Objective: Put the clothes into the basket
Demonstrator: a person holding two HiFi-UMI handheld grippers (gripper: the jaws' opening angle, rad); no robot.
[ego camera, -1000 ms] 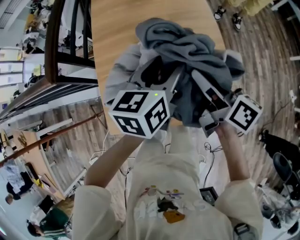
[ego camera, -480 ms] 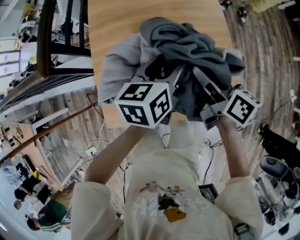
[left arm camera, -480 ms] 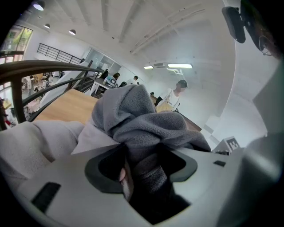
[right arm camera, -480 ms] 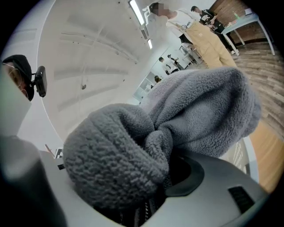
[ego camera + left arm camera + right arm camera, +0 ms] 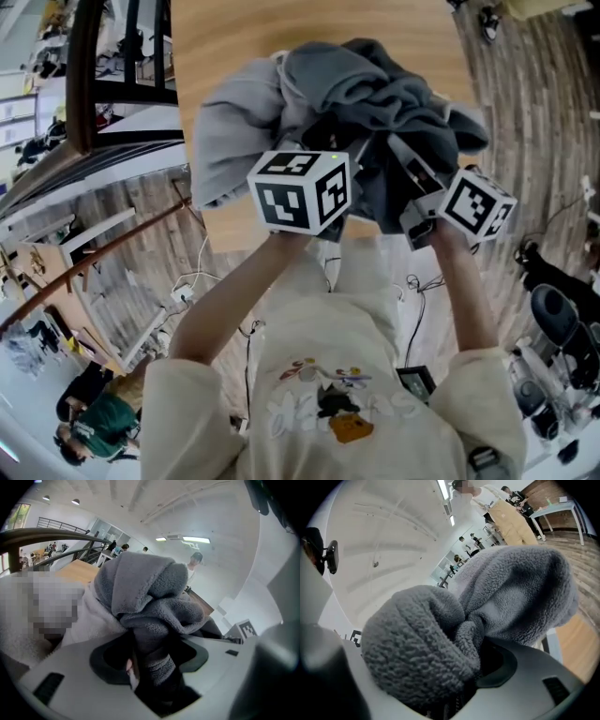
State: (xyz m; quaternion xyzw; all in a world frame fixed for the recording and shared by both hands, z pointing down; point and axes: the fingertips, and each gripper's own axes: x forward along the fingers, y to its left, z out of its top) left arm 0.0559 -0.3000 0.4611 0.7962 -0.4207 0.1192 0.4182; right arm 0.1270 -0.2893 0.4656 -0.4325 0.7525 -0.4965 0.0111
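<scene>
While both grippers have hold of the bundle of dark grey fleece clothes (image 5: pixel 375 89), the step in hand looks like the carry. The load is gathered in front of the person's chest, over the near end of the pale wooden bench (image 5: pixel 244 28), and is not yet in any basket. No basket shows in any view, so the next move calls for finding it and bringing the whole bundle over its mouth with both hands together. Only then should the grips let go, since a one-sided release would probably leave the load sagging from the other gripper.

The left gripper (image 5: pixel 323 141) has its fingers closed on a thick, twisted fold of the dark fleece, which fills the gap between them. The right gripper (image 5: pixel 405 161) has a fat roll of the same fleece wedged between its fingers. They stand fairly wide around it and have just been opening a little, though the cloth looks pinched rather than loose.

The fleece is thick and nubbly, crumpled into deep folds. A lighter grey soft garment (image 5: pixel 230 131) is bunched against its left side and droops toward the bench's near edge. Whether the bundle's underside touches the bench, I cannot tell. Bulky and limp, it will likely spill over a rim unless pressed down.
</scene>
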